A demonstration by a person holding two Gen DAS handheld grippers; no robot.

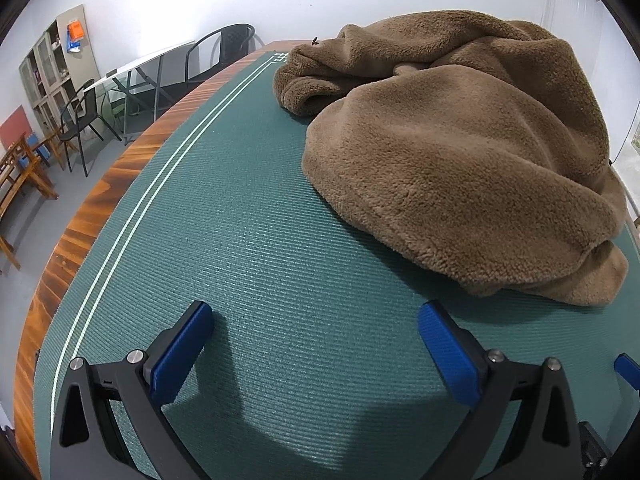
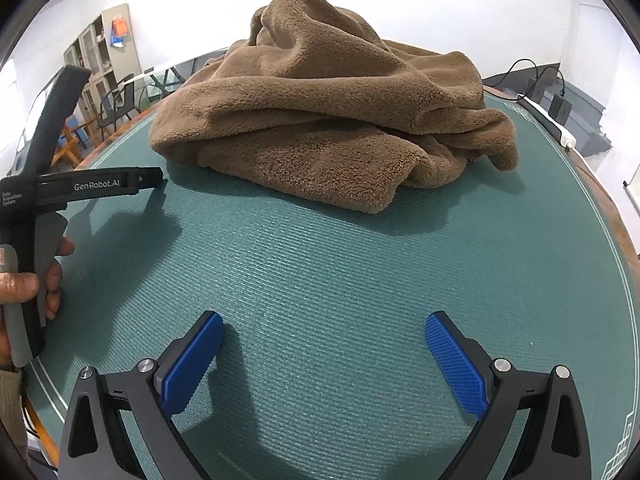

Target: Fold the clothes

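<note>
On green mat (image 1: 260, 240), ahead of both grippers: crumpled brown fleece garment (image 1: 460, 152), heaped, untouched. Left gripper (image 1: 316, 344) low over bare mat, jaws wide, empty. Right gripper (image 2: 324, 352) likewise spread wide, holding nothing, short of garment's near edge.

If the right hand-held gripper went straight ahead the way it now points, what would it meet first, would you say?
Probably the brown fleece garment, heaped on the green mat. The right hand-held gripper is open, with only bare mat between it and the heap's near edge, though depth is hard to judge.
</note>
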